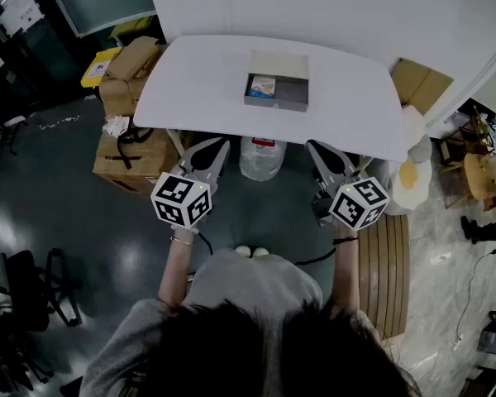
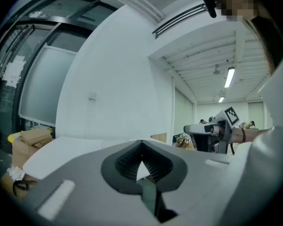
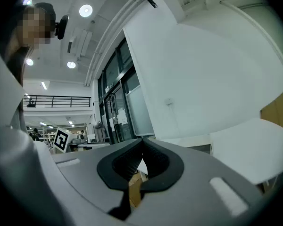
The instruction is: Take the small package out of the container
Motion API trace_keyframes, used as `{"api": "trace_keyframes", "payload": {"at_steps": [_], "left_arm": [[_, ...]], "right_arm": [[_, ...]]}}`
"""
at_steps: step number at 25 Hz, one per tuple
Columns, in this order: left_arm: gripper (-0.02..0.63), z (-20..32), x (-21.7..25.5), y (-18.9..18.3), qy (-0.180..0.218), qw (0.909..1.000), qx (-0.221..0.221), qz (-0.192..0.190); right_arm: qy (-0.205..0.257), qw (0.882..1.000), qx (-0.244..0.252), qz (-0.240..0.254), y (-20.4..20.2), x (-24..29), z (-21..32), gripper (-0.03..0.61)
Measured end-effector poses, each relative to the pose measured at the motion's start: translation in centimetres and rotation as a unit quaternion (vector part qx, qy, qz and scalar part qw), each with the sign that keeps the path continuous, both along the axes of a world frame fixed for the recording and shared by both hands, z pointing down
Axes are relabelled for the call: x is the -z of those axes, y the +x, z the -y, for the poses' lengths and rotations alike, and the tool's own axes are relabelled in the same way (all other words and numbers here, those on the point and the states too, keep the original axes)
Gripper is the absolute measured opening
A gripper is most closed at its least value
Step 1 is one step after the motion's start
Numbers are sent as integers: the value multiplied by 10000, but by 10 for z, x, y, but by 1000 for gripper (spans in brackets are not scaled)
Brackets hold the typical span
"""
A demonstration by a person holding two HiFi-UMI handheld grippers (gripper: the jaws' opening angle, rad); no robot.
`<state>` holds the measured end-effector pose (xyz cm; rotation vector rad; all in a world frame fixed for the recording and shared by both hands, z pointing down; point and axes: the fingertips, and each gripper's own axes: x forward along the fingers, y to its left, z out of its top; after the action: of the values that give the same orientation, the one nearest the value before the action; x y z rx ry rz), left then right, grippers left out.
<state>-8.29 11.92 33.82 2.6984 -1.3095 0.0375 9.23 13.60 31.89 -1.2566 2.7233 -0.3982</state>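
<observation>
My left tongs (image 2: 140,146) are pinched together at the tips with nothing between them. My right tongs (image 3: 142,147) are the same, closed on nothing. Both point level, straight ahead of me. In the head view they are well apart from the shallow grey rectangular container (image 1: 294,99), one to the near left of it and one to the near right. Their tips are only about as far forward as the near edge of the white rounded desk (image 1: 190,81) that carries it.

The small white package with blue and orange print (image 1: 263,85) lies flat inside the container, at its left end and close to the wall there. A cream flap (image 1: 279,62), which I take for the lid, lies open on the far side of the container, so nothing covers the package.

As I read it, none of the task is done yet. The package has not been touched and neither tongs has reached over the container. Everything is left to do:
- bring one pair forward over the container
- open it
- lower it onto the package
- close on it
- lift it clear of the walls

The left tongs look the likelier pair, since the package lies at that end. The nearby wall may leave little room for a jaw.
</observation>
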Motion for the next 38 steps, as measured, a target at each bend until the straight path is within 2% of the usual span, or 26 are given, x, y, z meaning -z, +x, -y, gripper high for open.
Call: {"api": "trace_keyframes", "payload": {"at_steps": [15,26,31,38], "left_arm": [[-8,-5,-6,13,-75,10000,41,29],[-8,-5,-23,17,-294,9994,138,83],[-8,7,-28,21,-370,9992,134,96],[-8,44,-38,20,-411,9991,53,40]], "right_arm": [[-109,9999,95,-9,13,-6,-3,11],[-333,9992,211,88,15,-21,5,8],[-438,9983,264,265,18,-27,17,8],[-510,9982,219,217,13,-36,50,8]]}}
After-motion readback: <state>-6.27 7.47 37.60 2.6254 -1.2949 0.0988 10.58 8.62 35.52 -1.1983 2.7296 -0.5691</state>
